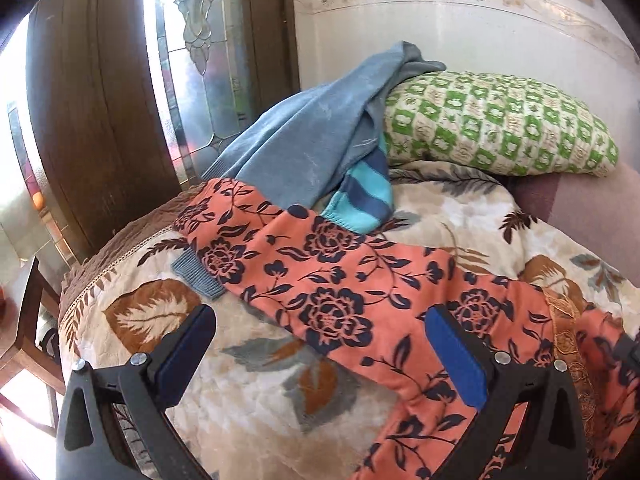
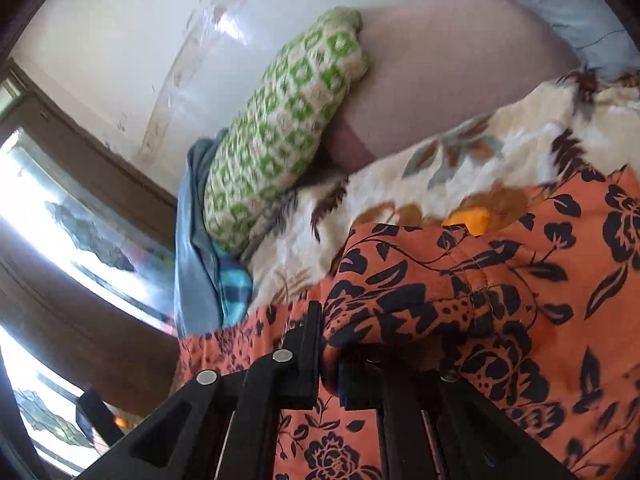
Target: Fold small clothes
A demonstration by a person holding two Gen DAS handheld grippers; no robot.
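Note:
An orange garment with a dark floral print (image 1: pixel 340 292) lies stretched across the leaf-patterned blanket (image 1: pixel 256 384). My left gripper (image 1: pixel 320 320) is open and hovers just above its long sleeve, one finger on each side. My right gripper (image 2: pixel 330 344) is shut on a bunched fold of the same orange garment (image 2: pixel 500 320) and holds it lifted and tilted. A grey-blue sweater (image 1: pixel 312 144) and a blue striped piece (image 1: pixel 360 200) lie beyond the orange garment.
A green-and-white patterned pillow (image 1: pixel 500 124) rests against the wall at the back, also in the right wrist view (image 2: pixel 280 140). A wooden door and a glass window (image 1: pixel 200 60) stand at the left. A wooden chair (image 1: pixel 28 320) is by the bed's left edge.

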